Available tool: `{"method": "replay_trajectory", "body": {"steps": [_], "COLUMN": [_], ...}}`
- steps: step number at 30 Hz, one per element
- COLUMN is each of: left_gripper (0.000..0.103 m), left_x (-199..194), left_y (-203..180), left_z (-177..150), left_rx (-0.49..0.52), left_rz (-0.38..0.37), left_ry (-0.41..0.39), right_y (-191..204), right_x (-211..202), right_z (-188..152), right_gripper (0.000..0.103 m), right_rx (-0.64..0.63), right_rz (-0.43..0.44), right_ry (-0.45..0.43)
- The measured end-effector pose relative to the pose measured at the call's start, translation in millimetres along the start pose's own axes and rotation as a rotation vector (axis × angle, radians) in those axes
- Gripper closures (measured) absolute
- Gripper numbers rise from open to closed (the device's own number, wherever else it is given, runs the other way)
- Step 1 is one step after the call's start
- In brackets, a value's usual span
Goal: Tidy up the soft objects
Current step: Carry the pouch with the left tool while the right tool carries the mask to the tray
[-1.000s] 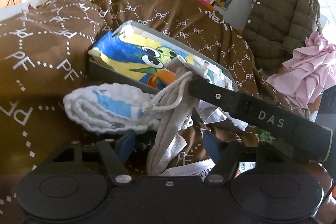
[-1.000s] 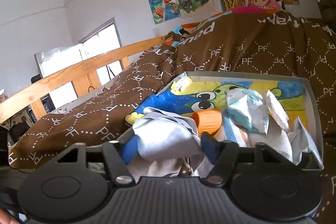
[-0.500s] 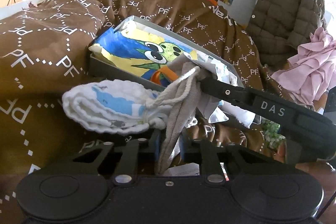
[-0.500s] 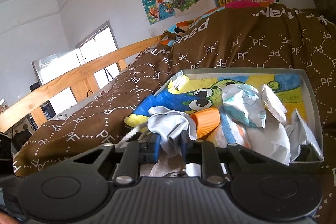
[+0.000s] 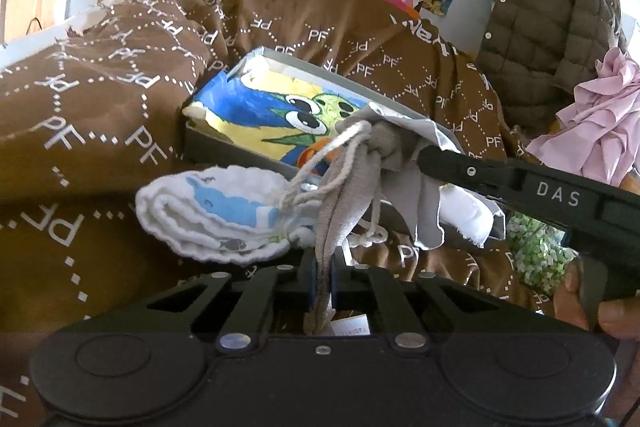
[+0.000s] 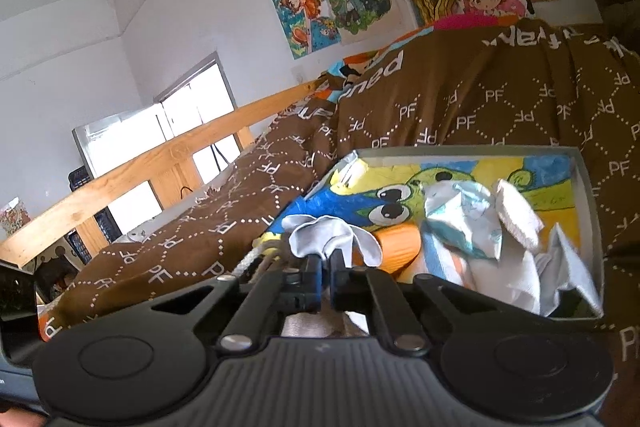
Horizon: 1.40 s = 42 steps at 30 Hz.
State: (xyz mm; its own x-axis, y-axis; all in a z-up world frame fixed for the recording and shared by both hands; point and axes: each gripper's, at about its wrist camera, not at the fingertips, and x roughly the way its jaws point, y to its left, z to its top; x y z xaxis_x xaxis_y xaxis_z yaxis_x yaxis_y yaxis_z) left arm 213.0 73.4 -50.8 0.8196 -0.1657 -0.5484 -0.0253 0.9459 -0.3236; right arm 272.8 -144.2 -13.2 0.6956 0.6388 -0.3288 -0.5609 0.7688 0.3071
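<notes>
A grey drawstring cloth (image 5: 344, 195) hangs between my two grippers. My left gripper (image 5: 322, 283) is shut on its lower end. My right gripper (image 6: 325, 277) is shut on its upper end (image 6: 324, 239); its black arm also shows in the left wrist view (image 5: 520, 187). A folded white towel with blue print (image 5: 216, 211) lies on the brown bedspread just left of the cloth. Behind them a grey box (image 5: 224, 147) holds a cartoon-print cloth (image 5: 272, 115), an orange item (image 6: 400, 247) and white and pale blue cloths (image 6: 480, 223).
The brown "PF" bedspread (image 5: 100, 107) covers the bed around the box. A quilted olive jacket (image 5: 548, 39) and a pink garment (image 5: 600, 123) lie at the right. A wooden rail (image 6: 140, 167) runs along the bed's far side. Posters hang on the wall.
Both grippers have gone from open to shut on the grey cloth. The cloth is now pulled up and stretched between them, a little higher than before.
</notes>
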Motion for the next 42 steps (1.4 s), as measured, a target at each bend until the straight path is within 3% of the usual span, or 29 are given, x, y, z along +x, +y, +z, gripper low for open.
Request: {"method": "replay_trajectory", "body": {"steps": [25, 42], "left_gripper": [0.099, 0.099], "left_x": [-81.7, -113.6], "left_y": [-51.5, -71.0], "left_z": [-8.2, 12.0], "left_rx": [0.118, 0.133], "left_rz": [-0.004, 0.013], "left_ry": [-0.007, -0.048], "right_y": [10.3, 6.9], "right_x": [-94.8, -107.4], "right_z": [19.2, 12.2], "right_gripper": [0.099, 0.099], "right_rx": [0.018, 0.052], "right_rz": [-0.032, 0.006], "right_ry": [-0.098, -0.082]}}
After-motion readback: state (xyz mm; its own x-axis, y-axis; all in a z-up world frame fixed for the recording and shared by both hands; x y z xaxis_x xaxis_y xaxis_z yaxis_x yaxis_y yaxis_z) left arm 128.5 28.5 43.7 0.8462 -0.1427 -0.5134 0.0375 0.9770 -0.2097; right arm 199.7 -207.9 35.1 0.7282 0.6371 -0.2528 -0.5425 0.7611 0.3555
